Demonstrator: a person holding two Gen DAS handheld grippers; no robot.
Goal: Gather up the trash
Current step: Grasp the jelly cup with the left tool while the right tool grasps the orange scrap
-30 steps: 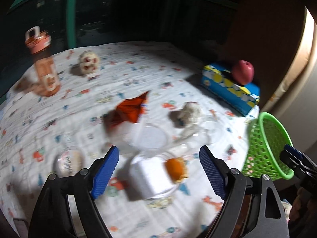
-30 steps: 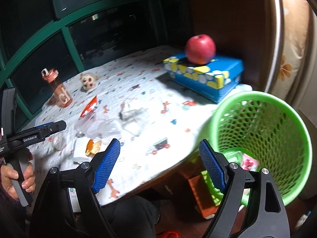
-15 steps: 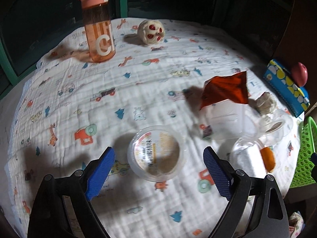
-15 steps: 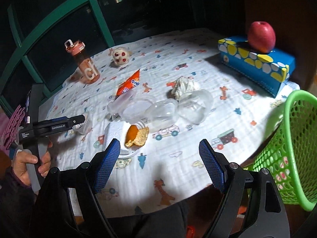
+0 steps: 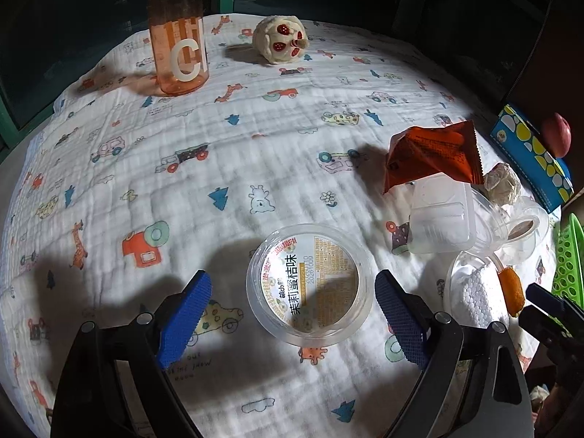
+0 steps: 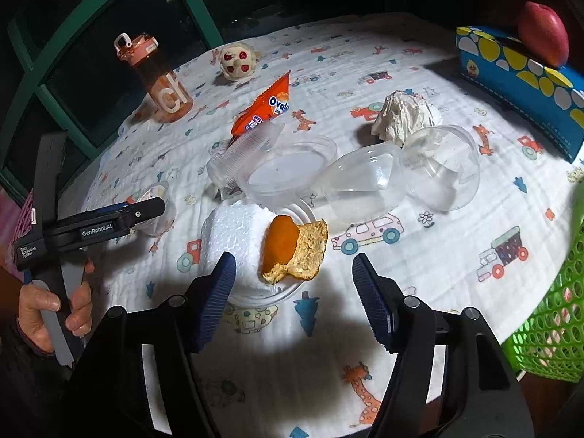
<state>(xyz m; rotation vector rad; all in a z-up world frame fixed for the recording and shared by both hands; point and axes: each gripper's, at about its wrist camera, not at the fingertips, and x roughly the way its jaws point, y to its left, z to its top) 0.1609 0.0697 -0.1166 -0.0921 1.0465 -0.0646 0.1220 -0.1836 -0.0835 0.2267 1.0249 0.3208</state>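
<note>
My left gripper [image 5: 292,314] stands open low over the table, its pads on either side of a clear round cup with a printed lid [image 5: 310,284] and not touching it. My right gripper [image 6: 294,288] is closing, with its jaws still apart. Just ahead of its fingers an orange peel [image 6: 292,252] lies beside a white foam block [image 6: 230,241] on a clear lid, and nothing presses on it. Further back lie an orange snack wrapper [image 6: 264,109], a crumpled tissue [image 6: 405,113] and clear plastic containers [image 6: 288,171].
A green mesh basket [image 6: 554,328] hangs off the table's right edge. An orange bottle [image 5: 179,33] and a plush toy [image 5: 281,38] stand at the back. An apple [image 6: 544,33] rests on a blue box [image 6: 522,76]. A hand [image 6: 47,303] holds the left gripper.
The left gripper swung from the foam block to the printed-lid cup and sank toward it. The right gripper left the basket, came down to the orange peel, and its jaws narrowed.
</note>
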